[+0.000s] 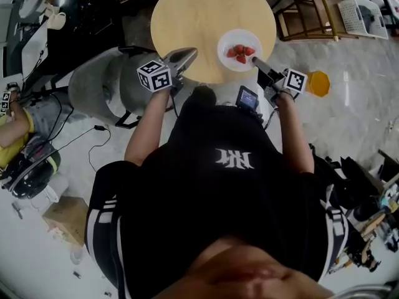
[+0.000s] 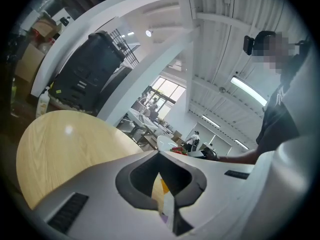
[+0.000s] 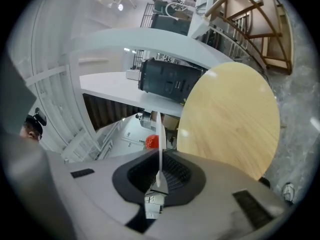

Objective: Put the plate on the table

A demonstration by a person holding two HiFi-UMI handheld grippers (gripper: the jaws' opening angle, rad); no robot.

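Note:
A white plate [image 1: 239, 50] with red strawberries [image 1: 240, 52] is over the right part of the round wooden table [image 1: 199, 17]; whether it rests on the wood I cannot tell. My right gripper [image 1: 259, 64] is shut on the plate's near right rim. In the right gripper view the plate [image 3: 160, 134] shows edge-on as a thin white line between the jaws of the right gripper [image 3: 159, 156], a strawberry [image 3: 151, 142] beyond. My left gripper [image 1: 182, 57] is over the table's near edge, shut and holding nothing. From the left gripper [image 2: 159, 153] the plate [image 2: 166, 142] lies ahead to the right.
An orange object [image 1: 318, 83] lies on the floor right of the table. Wooden frames [image 1: 305, 8] and a white basket [image 1: 365, 14] stand at the back right. A grey rounded seat [image 1: 100, 86] is left of the table, a seated person [image 1: 15, 126] and cables farther left.

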